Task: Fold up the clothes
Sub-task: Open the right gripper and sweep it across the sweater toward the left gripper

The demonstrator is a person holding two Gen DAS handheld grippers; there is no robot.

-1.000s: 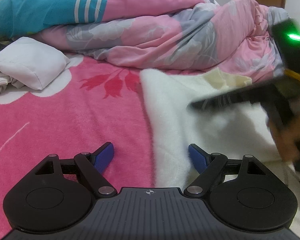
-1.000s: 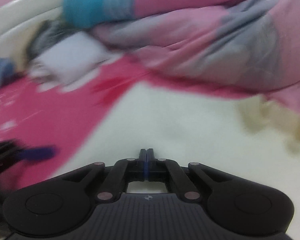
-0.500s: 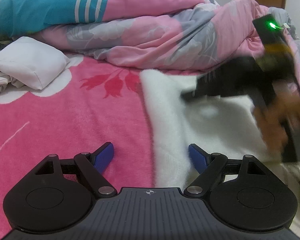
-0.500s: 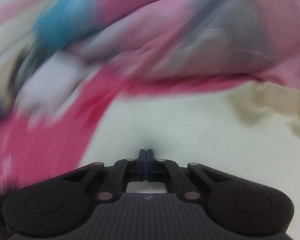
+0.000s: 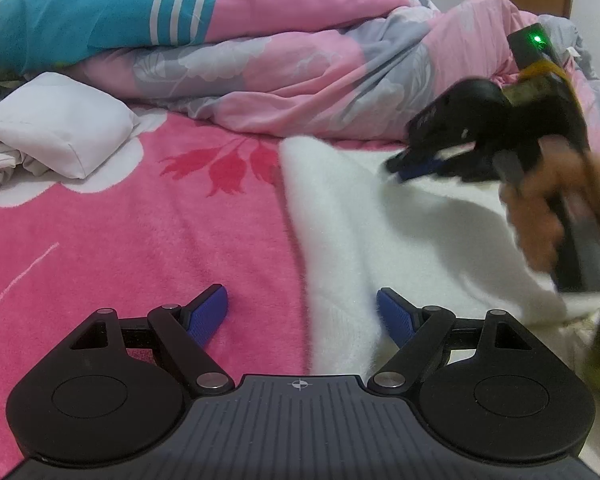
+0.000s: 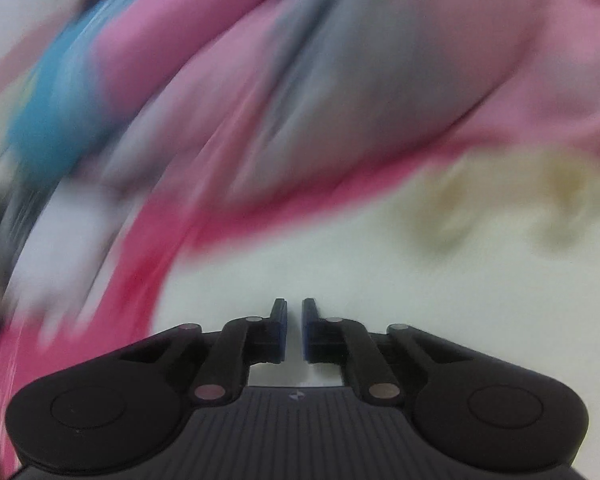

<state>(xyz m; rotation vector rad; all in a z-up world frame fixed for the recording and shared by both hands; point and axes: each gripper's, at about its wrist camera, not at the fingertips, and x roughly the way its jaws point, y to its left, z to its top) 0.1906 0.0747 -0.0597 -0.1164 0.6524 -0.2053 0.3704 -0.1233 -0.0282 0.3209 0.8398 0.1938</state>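
I see a fluffy white garment lying flat on the bed, on top of a pink flowered blanket. My left gripper sits low at the near edge of the garment with its jaws wide apart and nothing in them; one blue pad is over the pink blanket and the other is over the white cloth. My right gripper is farther back and to the right, over the garment, held by a hand. Its jaws have just been opening a little, and there is only a thin gap with no cloth in it (this view is very blurry). A rumpled pink and grey quilt is piled at the far side. A white pillow sits far left.
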